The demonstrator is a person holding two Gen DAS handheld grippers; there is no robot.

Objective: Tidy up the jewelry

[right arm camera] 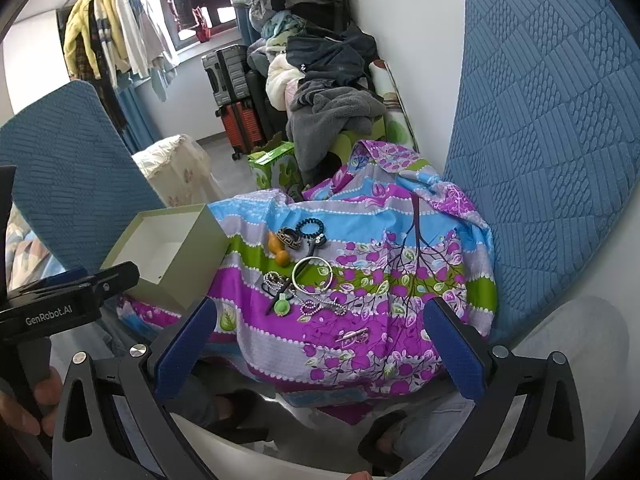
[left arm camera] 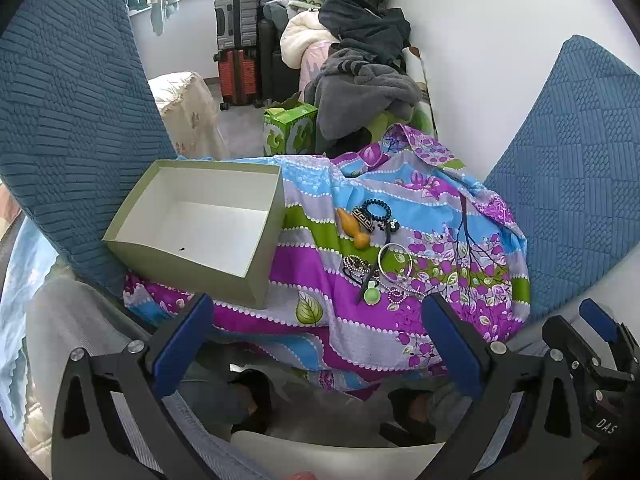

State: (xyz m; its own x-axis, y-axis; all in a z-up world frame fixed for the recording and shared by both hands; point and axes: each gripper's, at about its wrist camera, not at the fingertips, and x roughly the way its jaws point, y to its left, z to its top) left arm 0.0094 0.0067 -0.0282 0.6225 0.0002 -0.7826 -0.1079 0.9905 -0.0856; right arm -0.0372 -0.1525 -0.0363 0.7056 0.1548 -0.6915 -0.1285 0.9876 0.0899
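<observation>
On the floral cloth [left arm camera: 360, 340], jewelry lies clustered: silver bangle [left arm camera: 395, 261], beaded chain [left arm camera: 356, 266], green pendant [left arm camera: 371, 295], black hair tie [left arm camera: 378, 210], orange gourd [left arm camera: 352, 229]. Pale open box [left arm camera: 200, 224] sits at 9 o'clock from them. Left gripper [left arm camera: 320, 344] and right gripper [right arm camera: 320, 344] both spread wide, holding nothing.

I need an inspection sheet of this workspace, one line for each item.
Surface: floral cloth, wrinkled.
Job's things: open box, nothing seen inside; silver bangle, bead chain, black hair tie, green pendant, orange gourd, hair clip, all on the cloth.
Clutter: piled clothes, suitcases.
Grippers: left gripper open; right gripper open.
Cables: nothing seen.
Surroundings: blue chairs.
</observation>
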